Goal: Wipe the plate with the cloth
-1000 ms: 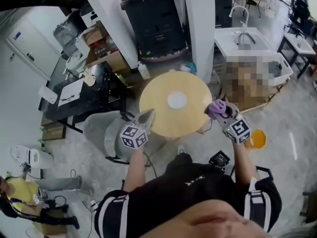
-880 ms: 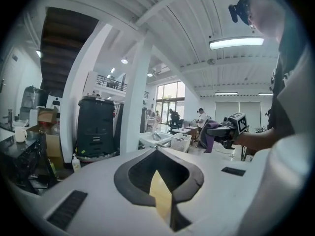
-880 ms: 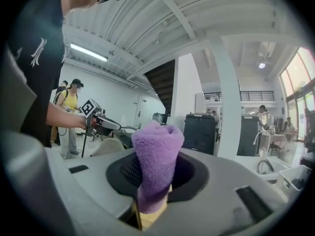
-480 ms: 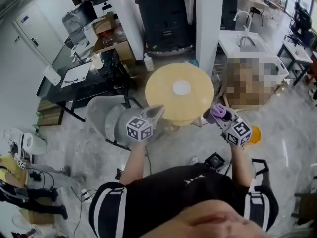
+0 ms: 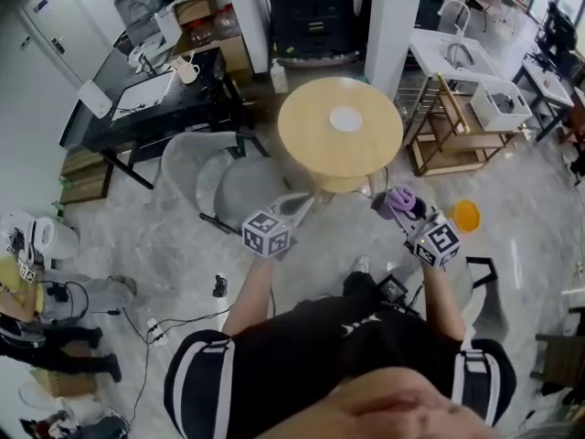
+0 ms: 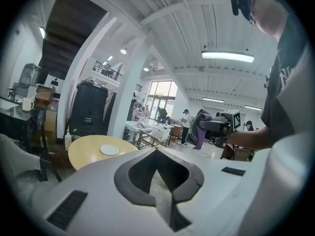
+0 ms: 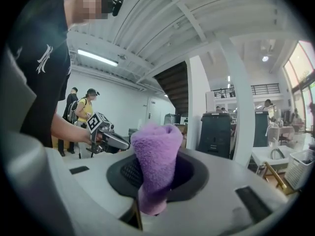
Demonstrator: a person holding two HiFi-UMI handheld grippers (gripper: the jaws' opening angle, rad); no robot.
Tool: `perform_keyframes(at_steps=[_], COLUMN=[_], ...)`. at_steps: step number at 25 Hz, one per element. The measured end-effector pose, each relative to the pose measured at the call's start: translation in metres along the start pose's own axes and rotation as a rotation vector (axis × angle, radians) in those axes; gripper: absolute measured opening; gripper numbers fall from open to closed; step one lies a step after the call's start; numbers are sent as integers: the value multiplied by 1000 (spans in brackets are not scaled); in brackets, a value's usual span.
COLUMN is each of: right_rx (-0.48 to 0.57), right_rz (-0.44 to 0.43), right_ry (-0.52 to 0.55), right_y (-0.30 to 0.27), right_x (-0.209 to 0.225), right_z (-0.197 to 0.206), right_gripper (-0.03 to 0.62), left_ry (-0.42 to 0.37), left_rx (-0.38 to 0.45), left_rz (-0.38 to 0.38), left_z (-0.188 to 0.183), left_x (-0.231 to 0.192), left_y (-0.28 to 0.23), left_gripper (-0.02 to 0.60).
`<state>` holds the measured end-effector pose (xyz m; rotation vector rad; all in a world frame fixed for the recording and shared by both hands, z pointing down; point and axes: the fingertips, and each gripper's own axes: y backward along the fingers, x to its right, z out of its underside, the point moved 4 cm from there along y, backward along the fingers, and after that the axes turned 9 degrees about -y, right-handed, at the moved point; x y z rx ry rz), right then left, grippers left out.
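Approach step. The right gripper (image 5: pixel 391 207) clamps the purple cloth (image 5: pixel 400 199); the left gripper (image 5: pixel 297 205) is closed, empty. The plate (image 5: pixel 345 119) sits on the round table (image 5: pixel 306 149), well apart from both. The next move likely requires carrying the cloth onto the plate

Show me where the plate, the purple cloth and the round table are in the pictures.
plate (image 5: pixel 345 119), head view, middle of its white face
purple cloth (image 7: pixel 156 156), right gripper view, middle of the rolled part
round table (image 5: pixel 306 149), head view, bare wood near its left edge
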<state>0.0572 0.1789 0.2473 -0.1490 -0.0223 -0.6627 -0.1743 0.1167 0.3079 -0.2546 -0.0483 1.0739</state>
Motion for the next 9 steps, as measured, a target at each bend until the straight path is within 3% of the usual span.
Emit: perform_keyframes(at_steps=[9], right_rx=[33], right_rz=[3], right_ry=[37], right_y=[-15], right_x=[-29], right_z=[-20], right_gripper=[86], left_ry=[-48], left_rx=[33], left_rz=[1], left_z=[-7], left_x=[18], left_y=[15], left_gripper=[6])
